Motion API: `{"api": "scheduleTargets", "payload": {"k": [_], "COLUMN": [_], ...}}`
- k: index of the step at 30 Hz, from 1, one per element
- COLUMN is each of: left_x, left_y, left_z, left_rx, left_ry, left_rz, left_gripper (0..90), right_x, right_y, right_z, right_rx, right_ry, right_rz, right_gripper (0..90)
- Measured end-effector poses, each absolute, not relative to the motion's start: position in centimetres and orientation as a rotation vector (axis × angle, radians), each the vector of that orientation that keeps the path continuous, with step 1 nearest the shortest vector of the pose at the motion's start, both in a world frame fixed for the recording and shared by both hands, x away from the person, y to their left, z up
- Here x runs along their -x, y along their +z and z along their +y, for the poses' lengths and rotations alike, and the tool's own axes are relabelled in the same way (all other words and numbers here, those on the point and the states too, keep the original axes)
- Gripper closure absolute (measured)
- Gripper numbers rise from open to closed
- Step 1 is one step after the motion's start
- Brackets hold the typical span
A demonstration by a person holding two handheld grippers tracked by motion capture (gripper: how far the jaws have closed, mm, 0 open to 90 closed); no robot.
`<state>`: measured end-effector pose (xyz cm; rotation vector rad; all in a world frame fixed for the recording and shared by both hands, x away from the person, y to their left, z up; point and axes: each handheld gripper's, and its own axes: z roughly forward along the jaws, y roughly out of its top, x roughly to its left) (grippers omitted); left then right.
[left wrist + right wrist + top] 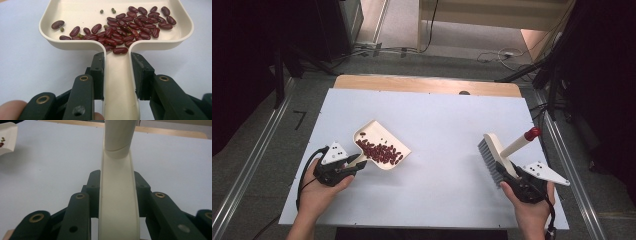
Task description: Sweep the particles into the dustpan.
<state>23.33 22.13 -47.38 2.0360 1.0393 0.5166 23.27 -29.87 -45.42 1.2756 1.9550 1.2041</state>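
Observation:
A cream dustpan (pixel 382 147) (pixel 75 12) holds a pile of dark red kidney beans (pixel 381 152) (pixel 130 23) and a few small green beans (pixel 101 11). My left gripper (pixel 353 165) (pixel 117 72) is shut on the dustpan's handle, both pads pressed to its sides. At the right, a cream brush (pixel 499 155) (pixel 117 190) with grey bristles and a red-tipped handle (pixel 532 133) is clamped by my right gripper (pixel 512 175) (pixel 117 192), shut on the brush body. A corner of the dustpan (pixel 6 137) appears at the far left of the right gripper view.
Everything rests over a white sheet (pixel 437 130) covering a wooden table (pixel 427 84). Metal rails run along both sides on the floor, and cables lie beyond the far edge.

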Motion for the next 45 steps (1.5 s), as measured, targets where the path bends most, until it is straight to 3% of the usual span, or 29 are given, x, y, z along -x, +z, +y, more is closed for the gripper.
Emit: {"api": "scheduleTargets", "payload": {"k": [22, 45], "left_x": [-23.4, -23.5], "left_y": [-48.2, -49.7], "left_z": [24.4, 25.4], "left_rx": [-1.985, -1.955], "left_ry": [0.536, 0.56], "left_rz": [1.123, 1.185], "left_gripper": [66.6, 66.6], "right_x": [-24.0, -24.2], "right_y": [-46.0, -47.0], "right_z": [-32.0, -30.9], "right_rx": [-1.338, -1.33], "right_ry": [1.154, 1.123], "right_rz": [1.915, 1.968], "right_gripper": [64.4, 64.4]}}
